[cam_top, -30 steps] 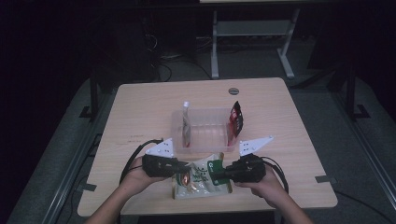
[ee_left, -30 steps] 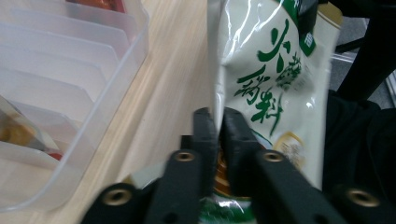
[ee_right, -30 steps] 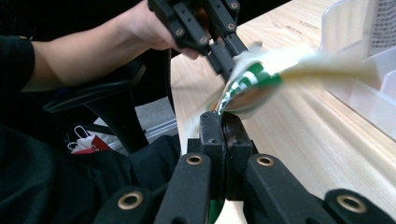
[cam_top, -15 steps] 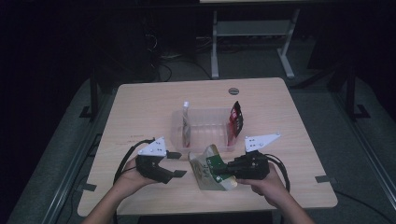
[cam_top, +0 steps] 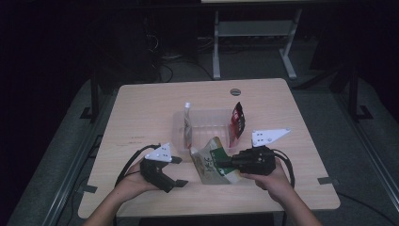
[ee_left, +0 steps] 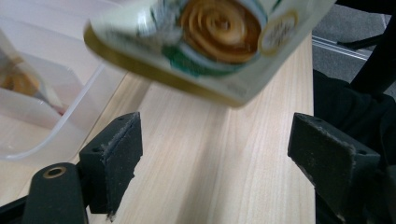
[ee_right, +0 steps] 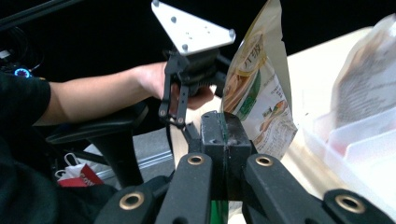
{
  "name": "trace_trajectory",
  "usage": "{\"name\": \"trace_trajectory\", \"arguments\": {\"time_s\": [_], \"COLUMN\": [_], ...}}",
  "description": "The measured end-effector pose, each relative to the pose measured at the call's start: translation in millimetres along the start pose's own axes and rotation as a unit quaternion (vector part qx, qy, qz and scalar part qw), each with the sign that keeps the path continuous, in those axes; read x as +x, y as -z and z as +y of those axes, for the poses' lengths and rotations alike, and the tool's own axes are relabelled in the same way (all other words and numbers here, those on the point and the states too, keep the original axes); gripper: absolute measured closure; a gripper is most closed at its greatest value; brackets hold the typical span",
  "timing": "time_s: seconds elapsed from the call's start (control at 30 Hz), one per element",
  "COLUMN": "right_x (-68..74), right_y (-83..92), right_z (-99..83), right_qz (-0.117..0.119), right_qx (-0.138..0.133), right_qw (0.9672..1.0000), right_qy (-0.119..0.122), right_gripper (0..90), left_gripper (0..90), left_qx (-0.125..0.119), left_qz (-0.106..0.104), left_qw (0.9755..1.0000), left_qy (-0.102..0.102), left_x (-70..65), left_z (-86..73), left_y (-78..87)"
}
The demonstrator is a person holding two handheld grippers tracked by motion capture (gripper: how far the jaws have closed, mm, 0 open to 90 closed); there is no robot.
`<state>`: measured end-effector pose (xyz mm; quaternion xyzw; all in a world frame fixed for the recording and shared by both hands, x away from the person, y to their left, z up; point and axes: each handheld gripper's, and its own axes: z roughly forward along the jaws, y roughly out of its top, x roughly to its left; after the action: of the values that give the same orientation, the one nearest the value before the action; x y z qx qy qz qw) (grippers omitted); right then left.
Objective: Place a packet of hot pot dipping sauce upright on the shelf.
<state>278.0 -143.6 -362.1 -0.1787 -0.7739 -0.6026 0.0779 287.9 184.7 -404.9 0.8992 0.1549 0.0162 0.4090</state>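
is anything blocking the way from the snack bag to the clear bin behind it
Nothing visible does. The right gripper holds the snack bag lifted beside the clear bin, whose middle is bare. A pouch stands at the bin's left end and a red packet at its right. The left gripper has just opened, nothing between its jaws.

The high view looks forward and down from above the person's side of the table (cam_top: 141,108), taking in the clear bin (cam_top: 207,123) at its middle from well off. The left gripper view sits low, just beside the bin (ee_left: 42,93), facing along the tabletop. The right gripper view looks level past the snack bag (ee_right: 257,98) toward the bin's wall. All three share the bin and bag.
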Motion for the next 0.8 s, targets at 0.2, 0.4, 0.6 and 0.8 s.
{"name": "trace_trajectory", "arguments": {"time_s": [0.2, 0.4, 0.6, 0.8], "right_x": [-5.5, -12.1, -24.0, -39.3], "right_y": [6.4, 7.1, 9.2, 5.8], "right_z": [13.7, 24.8, 40.8, 50.4], "right_qz": [-0.020, -0.040, -0.068, -0.091], "right_qx": [-0.019, -0.028, -0.045, -0.052], "right_qw": [0.9995, 0.9986, 0.9964, 0.9943], "right_qy": [0.013, 0.022, 0.025, 0.022], "right_gripper": [90.0, 90.0, 90.0, 90.0], "left_gripper": [17.4, 17.3, 17.3, 17.3], "left_qx": [-0.001, 0.001, 0.004, 0.000], "left_qz": [0.001, 0.003, 0.004, 0.004], "left_qw": [1.0000, 1.0000, 1.0000, 1.0000], "left_qy": [0.002, 0.002, 0.000, 0.001], "left_x": [3.2, 4.6, 6.4, 7.1], "left_z": [-3.5, -5.8, -6.0, -6.9], "left_y": [2.3, 1.9, 3.1, 3.3]}}
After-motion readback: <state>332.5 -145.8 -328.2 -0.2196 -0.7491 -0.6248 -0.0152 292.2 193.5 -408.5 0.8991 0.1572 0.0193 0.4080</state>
